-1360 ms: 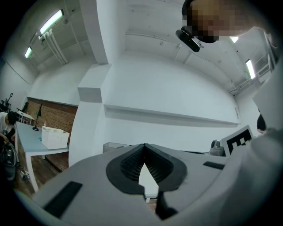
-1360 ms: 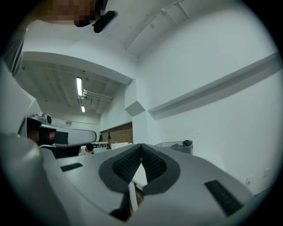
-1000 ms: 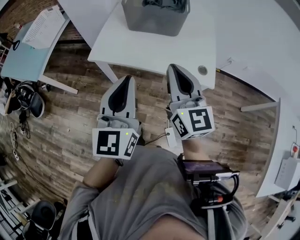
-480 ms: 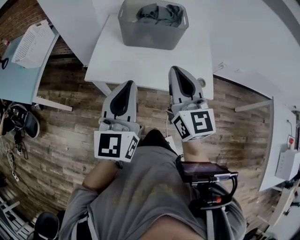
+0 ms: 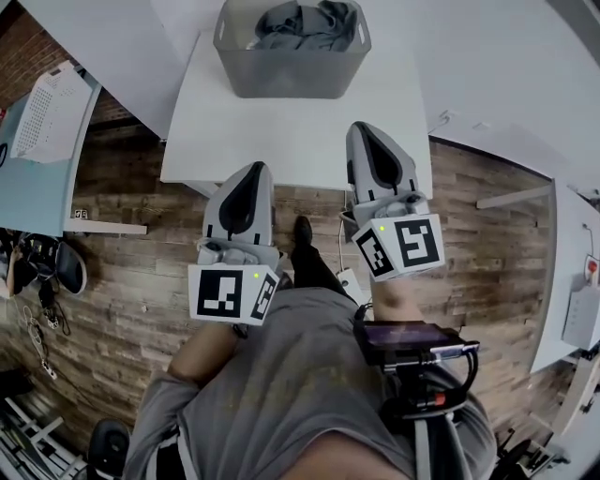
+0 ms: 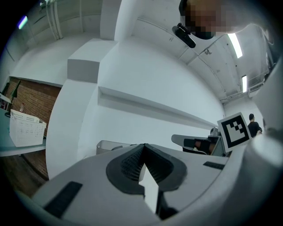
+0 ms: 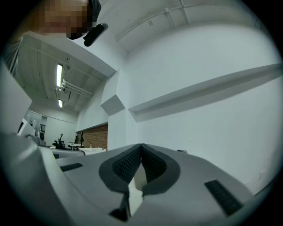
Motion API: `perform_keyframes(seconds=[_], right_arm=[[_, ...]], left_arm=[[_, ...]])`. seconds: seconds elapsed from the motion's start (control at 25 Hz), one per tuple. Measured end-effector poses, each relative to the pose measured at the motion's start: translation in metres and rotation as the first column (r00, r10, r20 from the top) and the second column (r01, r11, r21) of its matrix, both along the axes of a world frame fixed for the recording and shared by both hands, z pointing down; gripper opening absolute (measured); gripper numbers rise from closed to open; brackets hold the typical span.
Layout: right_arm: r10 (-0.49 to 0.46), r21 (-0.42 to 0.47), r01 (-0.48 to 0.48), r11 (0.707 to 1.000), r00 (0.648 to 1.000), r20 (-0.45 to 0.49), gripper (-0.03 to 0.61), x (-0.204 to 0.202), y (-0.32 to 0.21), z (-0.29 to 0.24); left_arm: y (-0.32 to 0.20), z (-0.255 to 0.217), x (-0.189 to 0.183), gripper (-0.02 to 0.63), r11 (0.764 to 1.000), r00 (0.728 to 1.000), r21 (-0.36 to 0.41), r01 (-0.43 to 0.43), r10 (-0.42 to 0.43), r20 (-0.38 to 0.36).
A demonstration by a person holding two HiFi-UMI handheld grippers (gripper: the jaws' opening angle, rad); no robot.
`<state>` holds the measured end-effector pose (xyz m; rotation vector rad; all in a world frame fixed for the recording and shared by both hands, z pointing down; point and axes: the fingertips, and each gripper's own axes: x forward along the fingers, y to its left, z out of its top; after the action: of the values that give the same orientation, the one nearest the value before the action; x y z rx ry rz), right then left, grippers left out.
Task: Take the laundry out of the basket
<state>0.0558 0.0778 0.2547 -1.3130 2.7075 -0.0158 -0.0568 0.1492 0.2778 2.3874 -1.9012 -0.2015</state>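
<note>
A grey plastic basket (image 5: 291, 70) stands on the far part of a white table (image 5: 234, 141), with crumpled grey laundry (image 5: 305, 23) heaped inside. My left gripper (image 5: 255, 169) is shut and empty, its tip just at the table's near edge. Shut and empty too, my right gripper (image 5: 361, 129) reaches a little over the table's near right part. Both sit well short of the basket. In the left gripper view the basket's rim (image 6: 106, 146) peeks over the closed left gripper (image 6: 144, 145). The right gripper view shows the closed right gripper (image 7: 141, 145) against a white wall.
The floor is wood plank (image 5: 141, 272). A second table with a white perforated basket (image 5: 47, 117) stands at the left. More white tables (image 5: 562, 272) run along the right. Chairs and cables (image 5: 42, 272) lie at the left edge. A person stands far off (image 6: 253, 126).
Both grippers have moved forward toward the table; the table and basket have slid down the head view, and the laundry inside the basket has come into sight.
</note>
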Motion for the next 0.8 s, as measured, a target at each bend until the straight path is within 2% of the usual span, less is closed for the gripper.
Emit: perform_keyframes(seconds=[0.32, 0.56, 0.8], right_arm=[[0.008, -0.020, -0.008, 1.000, 0.999, 0.039, 0.008, 0.001, -0.075, 0.005], [-0.019, -0.026, 0.021, 0.999, 0.998, 0.061, 0.008, 0.006, -0.141, 0.004], [-0.056, -0.005, 0.057, 0.998, 0.995, 0.082, 0.008, 0.006, -0.190, -0.010]], left_arm=[[-0.081, -0.003, 0.006, 0.008, 0.999, 0.998, -0.023, -0.033, 0.034, 0.052], [-0.150, -0.019, 0.018, 0.008, 1.000, 0.996, -0.008, -0.029, 0.030, 0.089], [-0.196, -0.036, 0.029, 0.008, 1.000, 0.993, 0.014, -0.022, 0.020, 0.113]])
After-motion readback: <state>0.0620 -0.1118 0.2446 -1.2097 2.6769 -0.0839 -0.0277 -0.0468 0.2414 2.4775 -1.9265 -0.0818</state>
